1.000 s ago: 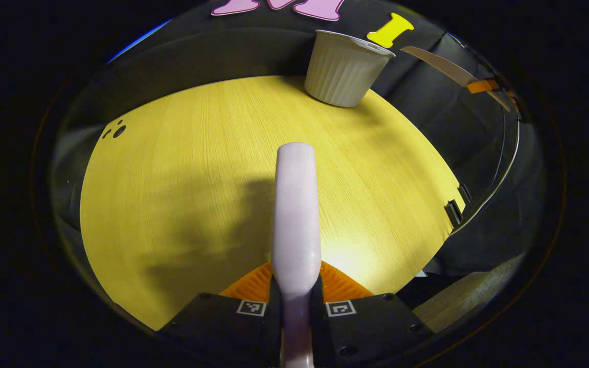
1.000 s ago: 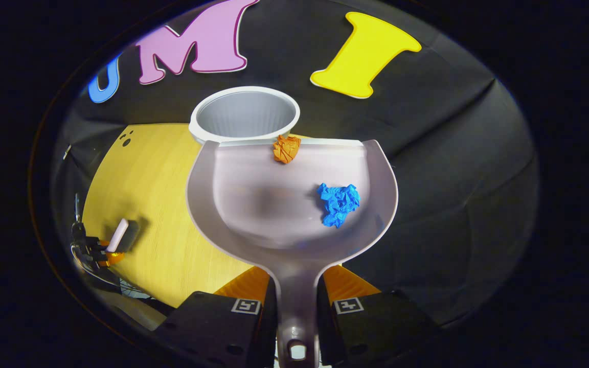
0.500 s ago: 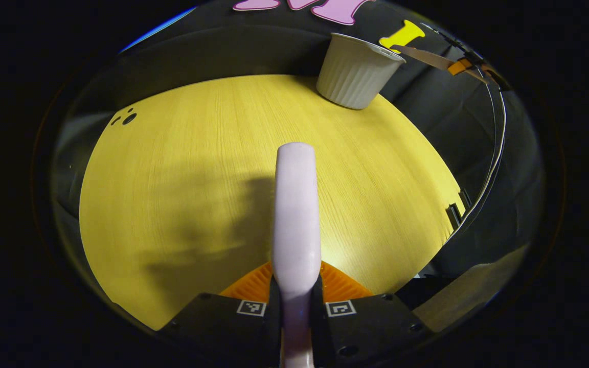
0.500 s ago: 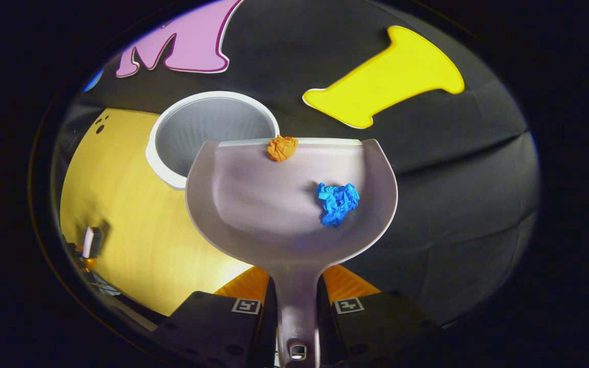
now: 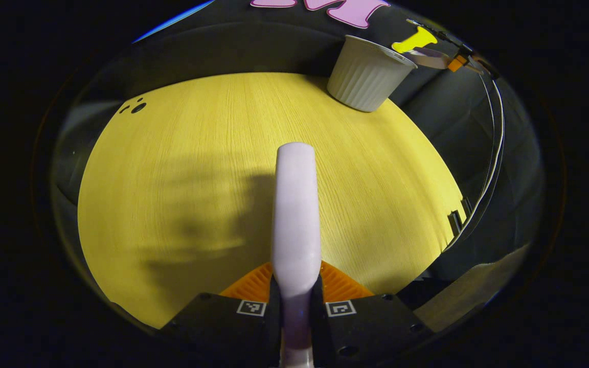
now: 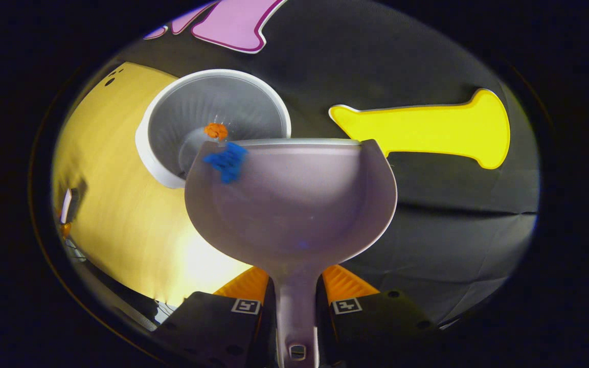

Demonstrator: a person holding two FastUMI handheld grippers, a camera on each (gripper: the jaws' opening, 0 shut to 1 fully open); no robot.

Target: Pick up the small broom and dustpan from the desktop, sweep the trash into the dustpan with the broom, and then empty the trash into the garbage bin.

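In the right gripper view my right gripper [image 6: 297, 301] is shut on the handle of the pale lilac dustpan [image 6: 294, 204], which is tilted with its lip over the white ribbed garbage bin [image 6: 212, 122]. A blue paper ball [image 6: 227, 160] slides at the pan's left lip. An orange paper ball [image 6: 216, 131] is past the lip, inside the bin's mouth. In the left gripper view my left gripper [image 5: 297, 299] is shut on the lilac broom handle [image 5: 296, 204], held above the yellow desktop [image 5: 197, 168]. The bin [image 5: 368, 71] stands at the far right of the desk there, with the dustpan [image 5: 427, 59] above it.
The black cloth wall rises right behind the bin. The desktop's right edge carries small black clips [image 5: 455, 222], and small dark holes [image 5: 136, 107] mark its far left. The broom in my left gripper shows small at the desk's left edge [image 6: 67, 204] in the right gripper view.
The dustpan has tipped further toward the bin. The orange ball left the lip and dropped into the bin; the blue ball slid from mid-pan to the left lip. The left gripper drifted slightly back.
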